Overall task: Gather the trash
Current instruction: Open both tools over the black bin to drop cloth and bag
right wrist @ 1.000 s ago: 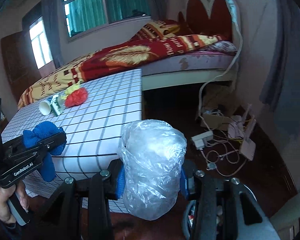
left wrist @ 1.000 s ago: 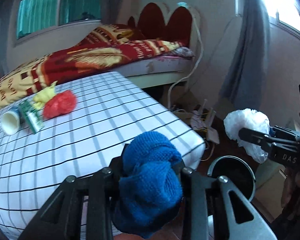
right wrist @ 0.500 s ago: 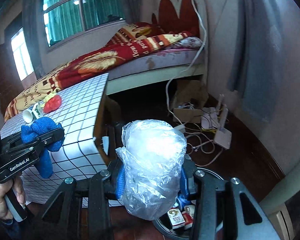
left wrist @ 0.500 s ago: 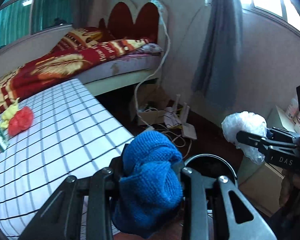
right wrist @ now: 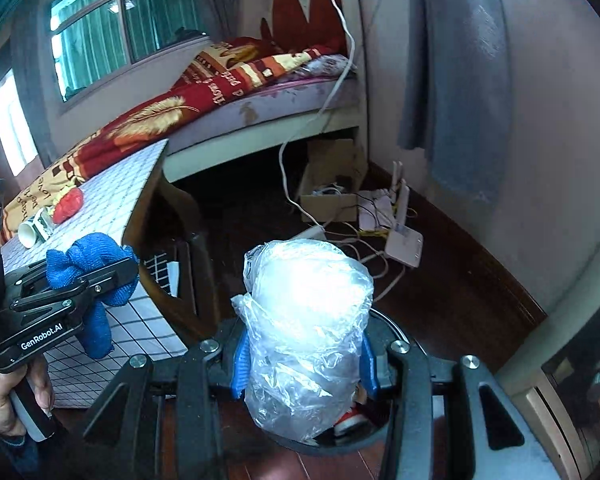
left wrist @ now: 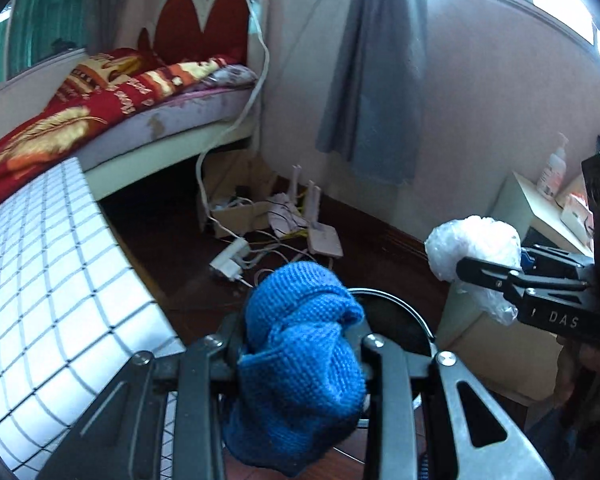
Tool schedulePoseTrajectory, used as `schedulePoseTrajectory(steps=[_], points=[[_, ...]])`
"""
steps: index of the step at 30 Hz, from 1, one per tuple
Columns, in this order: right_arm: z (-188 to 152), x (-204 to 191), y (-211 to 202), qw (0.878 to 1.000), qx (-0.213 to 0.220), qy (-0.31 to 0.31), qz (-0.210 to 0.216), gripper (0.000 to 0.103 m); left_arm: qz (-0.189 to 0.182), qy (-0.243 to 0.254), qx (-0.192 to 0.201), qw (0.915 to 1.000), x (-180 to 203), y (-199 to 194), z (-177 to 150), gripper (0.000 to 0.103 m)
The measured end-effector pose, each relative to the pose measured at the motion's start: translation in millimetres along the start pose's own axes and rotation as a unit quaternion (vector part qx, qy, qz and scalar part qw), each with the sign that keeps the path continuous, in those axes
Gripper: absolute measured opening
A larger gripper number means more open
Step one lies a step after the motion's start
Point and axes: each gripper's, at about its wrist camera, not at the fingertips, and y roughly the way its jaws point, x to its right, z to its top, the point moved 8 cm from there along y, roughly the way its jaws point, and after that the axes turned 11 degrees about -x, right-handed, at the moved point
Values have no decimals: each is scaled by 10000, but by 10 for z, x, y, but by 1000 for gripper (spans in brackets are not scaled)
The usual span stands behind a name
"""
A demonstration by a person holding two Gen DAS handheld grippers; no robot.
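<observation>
My left gripper (left wrist: 300,344) is shut on a blue knitted cloth (left wrist: 300,352) and holds it over the near rim of a round black trash bin (left wrist: 400,316) on the floor. My right gripper (right wrist: 304,352) is shut on a crumpled clear plastic bag (right wrist: 308,328), right above the same bin (right wrist: 396,340), which holds some packaging. The bag also shows at the right of the left wrist view (left wrist: 474,248), and the cloth at the left of the right wrist view (right wrist: 88,264). On the checked table (right wrist: 112,200) lie a red ball of trash (right wrist: 68,205), a white cup (right wrist: 28,234) and a small carton.
A bed with a red and yellow blanket (right wrist: 204,96) stands behind the table. A cardboard box (right wrist: 332,184), routers (right wrist: 404,236), a power strip and loose cables lie on the dark floor by the wall. A pale cabinet (left wrist: 540,216) stands right of the bin.
Both grippers have swung right, away from the table and over the bin, each still holding its item. The table trash has slid out of the left wrist view.
</observation>
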Motion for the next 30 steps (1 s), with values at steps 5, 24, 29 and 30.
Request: schedulePoseTrajectory(steps=[5,24,29,30], points=[[-151,207,61,9998,-153,91,-84,45,-266,188,-186,9993,240,199,-16,33],[-918,561,1311,9824,-1758,-633,-17,49,-1156,503,-2008,9715,730,1479,-585,58],[-1071,707,1548,9748,-1922,-905,-679,88,-710,119,-2043,9763,465,1649,-743,102],[-1070,738,1550,9756,-1920,-824,-668,88,-586,82,-1943,9792,400,1627,-765,102]])
